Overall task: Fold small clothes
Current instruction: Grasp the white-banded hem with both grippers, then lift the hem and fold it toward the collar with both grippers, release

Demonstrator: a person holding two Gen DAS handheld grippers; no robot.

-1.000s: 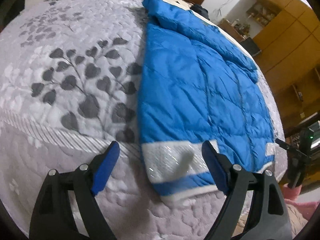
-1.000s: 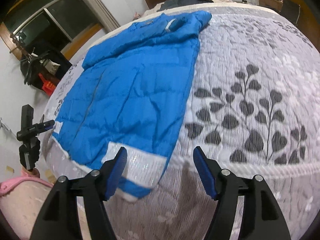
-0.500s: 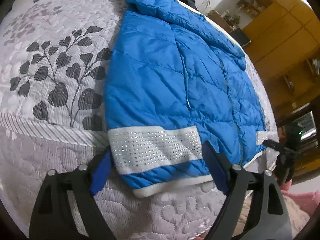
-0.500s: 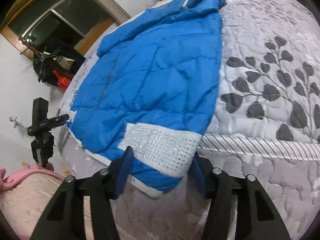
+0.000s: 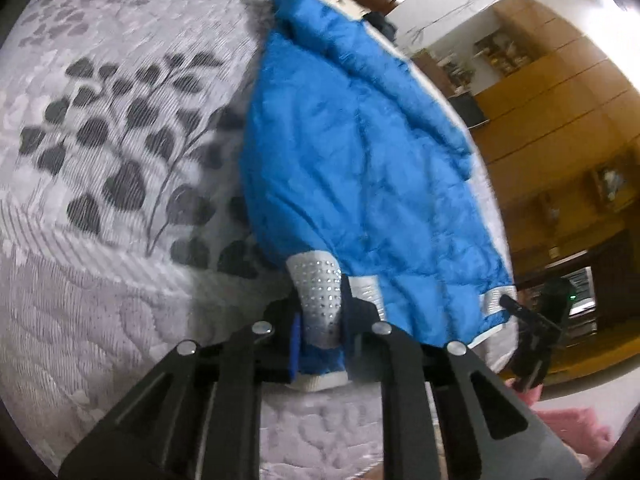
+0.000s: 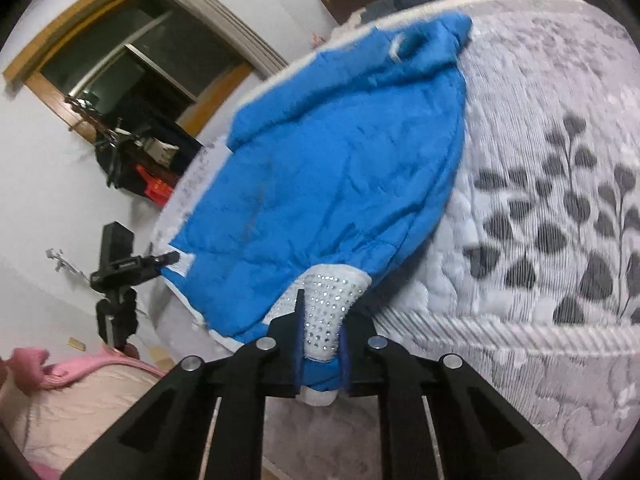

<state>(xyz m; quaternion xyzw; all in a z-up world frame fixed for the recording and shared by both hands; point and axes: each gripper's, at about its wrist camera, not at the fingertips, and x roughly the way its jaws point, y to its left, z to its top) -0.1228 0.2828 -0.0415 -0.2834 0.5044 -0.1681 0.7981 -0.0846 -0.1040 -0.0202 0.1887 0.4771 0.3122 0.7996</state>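
Both tools are clamped on the near hem of the blue jacket (image 5: 360, 184), which lies on the bed (image 5: 80, 240) with its hood at the far end: the left tool (image 5: 320, 336) and the right tool (image 6: 320, 350) each pinch the white studded band (image 5: 318, 296). To fold well, I would lift both corners evenly, keep the hem taut between them, and carry it straight toward the hood so the padding doubles without bunching or sliding off the bed's edge.

Your left gripper (image 5: 320, 334) and right gripper (image 6: 322, 354): black angular frames, silver screws (four each), blue finger pads (image 6: 298, 344).
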